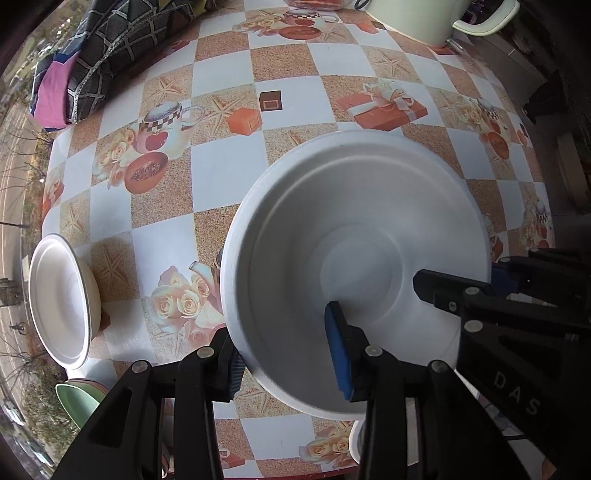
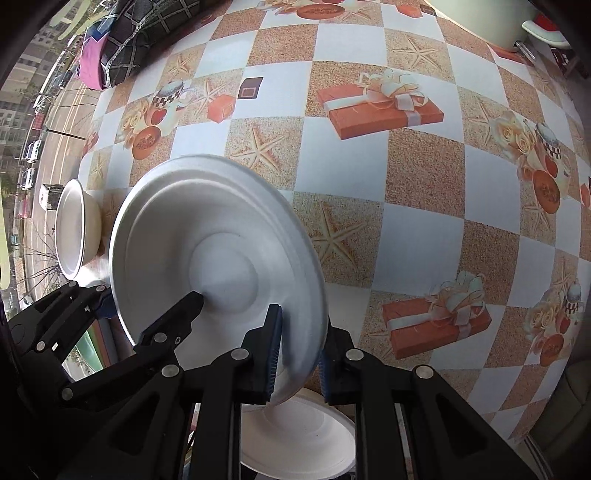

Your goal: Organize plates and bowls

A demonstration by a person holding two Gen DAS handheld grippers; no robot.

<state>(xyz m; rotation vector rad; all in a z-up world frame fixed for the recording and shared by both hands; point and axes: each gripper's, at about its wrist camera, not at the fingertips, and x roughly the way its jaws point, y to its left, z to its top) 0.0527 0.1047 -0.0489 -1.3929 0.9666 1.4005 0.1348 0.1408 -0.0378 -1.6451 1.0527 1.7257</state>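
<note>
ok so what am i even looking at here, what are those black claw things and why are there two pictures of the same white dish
The black claws are two handheld grippers, one in each of a person's hands, each carrying a wide-angle camera that looks along its fingers. That gives two pictures: one from the left gripper, one from the right gripper. Both pinch the rim of the same white plate, held tilted above a table with a patterned tablecloth. Another white bowl rests near the table's edge, a further white dish lies below the held plate, and a large pale mug and a bundle of cloth sit at the far side.
</note>
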